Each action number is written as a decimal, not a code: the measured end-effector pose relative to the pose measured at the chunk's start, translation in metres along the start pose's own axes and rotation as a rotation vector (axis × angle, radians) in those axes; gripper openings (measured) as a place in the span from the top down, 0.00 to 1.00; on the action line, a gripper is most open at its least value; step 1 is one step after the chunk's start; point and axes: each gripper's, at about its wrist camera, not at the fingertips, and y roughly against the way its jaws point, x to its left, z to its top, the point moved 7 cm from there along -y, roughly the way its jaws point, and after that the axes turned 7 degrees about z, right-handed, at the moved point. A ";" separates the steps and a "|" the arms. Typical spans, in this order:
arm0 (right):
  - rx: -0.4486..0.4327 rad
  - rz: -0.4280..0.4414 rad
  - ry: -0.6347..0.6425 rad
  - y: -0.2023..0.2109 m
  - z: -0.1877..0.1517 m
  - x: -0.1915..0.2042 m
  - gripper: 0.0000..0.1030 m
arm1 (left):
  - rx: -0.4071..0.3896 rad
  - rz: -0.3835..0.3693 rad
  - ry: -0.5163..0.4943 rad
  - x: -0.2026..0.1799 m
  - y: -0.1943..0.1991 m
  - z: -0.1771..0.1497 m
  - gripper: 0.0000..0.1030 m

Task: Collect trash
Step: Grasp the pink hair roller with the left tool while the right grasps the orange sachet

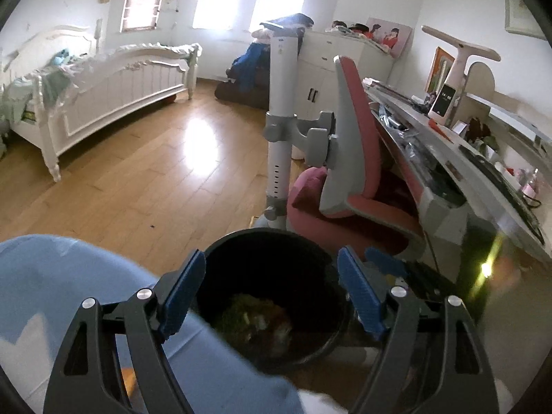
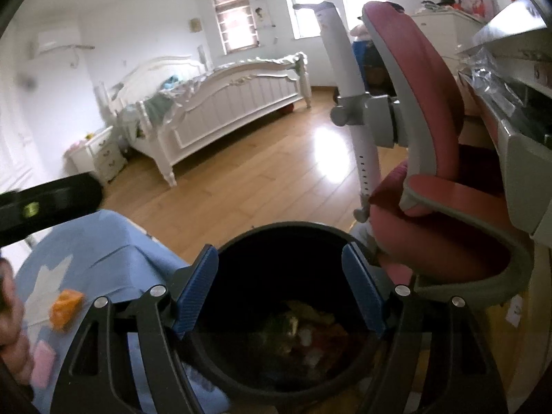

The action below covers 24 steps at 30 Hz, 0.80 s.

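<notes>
Wooden floor (image 2: pixel 262 179) behind; we hold both tongs, left (image 1: pixel 272 289) and right (image 2: pixel 279 286), wide and empty over black bin (image 2: pixel 241 241), orange scrap (image 2: pixel 65 307) lower left, nearer left.

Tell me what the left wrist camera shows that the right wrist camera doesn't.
Only the left wrist view shows the desk lamp and the phone propped on the desk.

Only the right wrist view shows the nightstand, the air conditioner and an orange scrap on the blue cloth.

Both show the black trash bin with litter inside, each view framed by its own open tool, plus the white bed and the pink chair.
</notes>
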 end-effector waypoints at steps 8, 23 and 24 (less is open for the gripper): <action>0.024 0.132 0.034 0.012 -0.006 0.066 0.25 | 0.034 0.140 0.048 0.076 0.070 -0.051 0.23; 0.197 0.324 0.125 0.008 -0.042 0.196 0.21 | 0.227 0.211 0.012 0.099 0.066 -0.153 0.40; 0.209 0.324 0.134 0.007 -0.044 0.201 0.21 | 0.244 0.217 0.012 0.102 0.063 -0.158 0.46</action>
